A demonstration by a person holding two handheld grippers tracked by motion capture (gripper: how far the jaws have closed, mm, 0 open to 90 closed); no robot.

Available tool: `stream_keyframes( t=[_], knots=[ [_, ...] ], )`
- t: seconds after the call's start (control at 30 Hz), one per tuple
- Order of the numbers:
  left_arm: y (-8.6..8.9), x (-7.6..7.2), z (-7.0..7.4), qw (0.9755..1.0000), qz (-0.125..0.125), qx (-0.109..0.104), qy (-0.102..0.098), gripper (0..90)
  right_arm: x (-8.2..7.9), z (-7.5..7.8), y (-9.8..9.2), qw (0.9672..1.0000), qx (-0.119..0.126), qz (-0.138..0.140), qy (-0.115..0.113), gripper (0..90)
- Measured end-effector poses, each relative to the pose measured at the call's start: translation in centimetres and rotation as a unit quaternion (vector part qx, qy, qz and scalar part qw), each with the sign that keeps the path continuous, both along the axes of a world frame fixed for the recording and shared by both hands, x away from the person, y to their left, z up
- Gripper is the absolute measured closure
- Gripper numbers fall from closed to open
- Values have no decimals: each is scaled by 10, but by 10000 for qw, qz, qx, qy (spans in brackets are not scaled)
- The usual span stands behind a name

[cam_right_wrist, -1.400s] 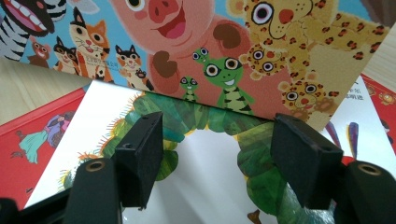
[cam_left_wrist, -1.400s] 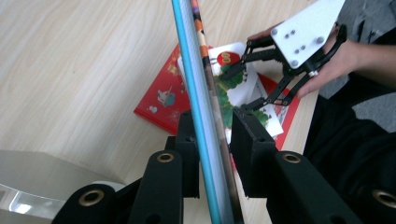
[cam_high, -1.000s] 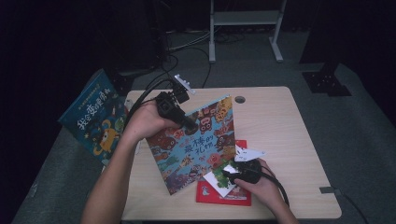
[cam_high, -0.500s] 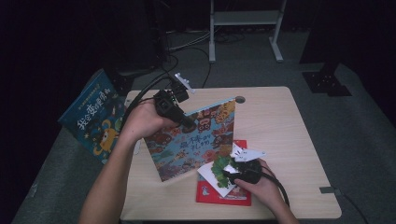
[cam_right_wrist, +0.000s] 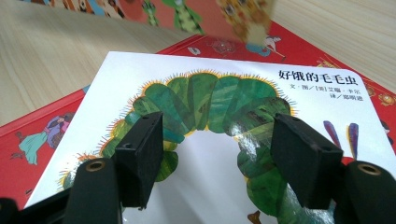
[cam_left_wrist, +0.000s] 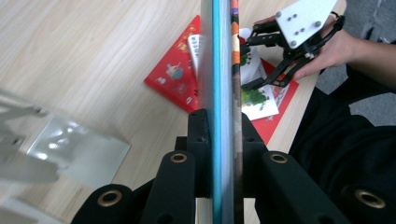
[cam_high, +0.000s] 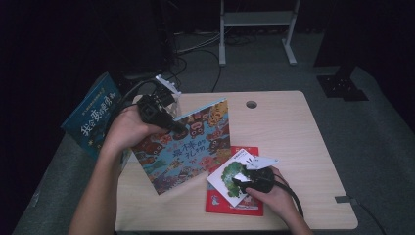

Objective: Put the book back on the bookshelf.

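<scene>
My left gripper [cam_high: 178,128] is shut on the top edge of a colourful picture book [cam_high: 191,147] and holds it tilted on the table [cam_high: 293,137]. In the left gripper view the jaws [cam_left_wrist: 223,126] clamp the book's [cam_left_wrist: 222,56] edge between them. A white caterpillar book [cam_high: 225,178] lies on a red book [cam_high: 232,203] near the front edge. My right gripper [cam_high: 240,180] rests on the white book [cam_right_wrist: 224,70] with its jaws [cam_right_wrist: 219,154] apart and nothing between them. The red book [cam_right_wrist: 37,130] shows beneath it.
A blue book [cam_high: 93,120] leans off the table's left side. A cable hole [cam_high: 251,104] sits near the back edge. A shiny clear sheet [cam_left_wrist: 79,149] lies on the table beside the held book. A white metal stand [cam_high: 254,19] is on the floor behind.
The left gripper has raised the colourful book more upright and carried it a little to the left. The right gripper has stayed on the white book.
</scene>
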State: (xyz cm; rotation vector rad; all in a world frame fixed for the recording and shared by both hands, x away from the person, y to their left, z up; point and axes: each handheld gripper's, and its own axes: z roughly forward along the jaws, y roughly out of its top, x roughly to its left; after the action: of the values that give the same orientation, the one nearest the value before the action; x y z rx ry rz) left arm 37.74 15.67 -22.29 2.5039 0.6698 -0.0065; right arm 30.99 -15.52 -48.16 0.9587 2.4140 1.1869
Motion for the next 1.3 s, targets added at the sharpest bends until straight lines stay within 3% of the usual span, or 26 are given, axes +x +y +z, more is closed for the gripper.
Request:
stream_keyframes(
  t=[0.3,0.6,0.97,1.17,1.3],
  knots=[
    [41,-13,5,9992,378,-22,-98,804,0,0,0,10000,3,-8,37,337],
    [81,-28,4,9969,775,-74,-123,803,0,0,0,10000,-4,0,26,337],
    [129,-44,-5,9917,1275,-99,-94,803,0,0,0,10000,-7,11,-6,337],
    [153,-53,-7,9876,1567,-101,-74,803,-1,0,0,10000,3,-12,4,337],
    [166,-59,-11,9835,1805,-67,-48,803,0,0,0,10000,0,24,-13,336]
  ],
)
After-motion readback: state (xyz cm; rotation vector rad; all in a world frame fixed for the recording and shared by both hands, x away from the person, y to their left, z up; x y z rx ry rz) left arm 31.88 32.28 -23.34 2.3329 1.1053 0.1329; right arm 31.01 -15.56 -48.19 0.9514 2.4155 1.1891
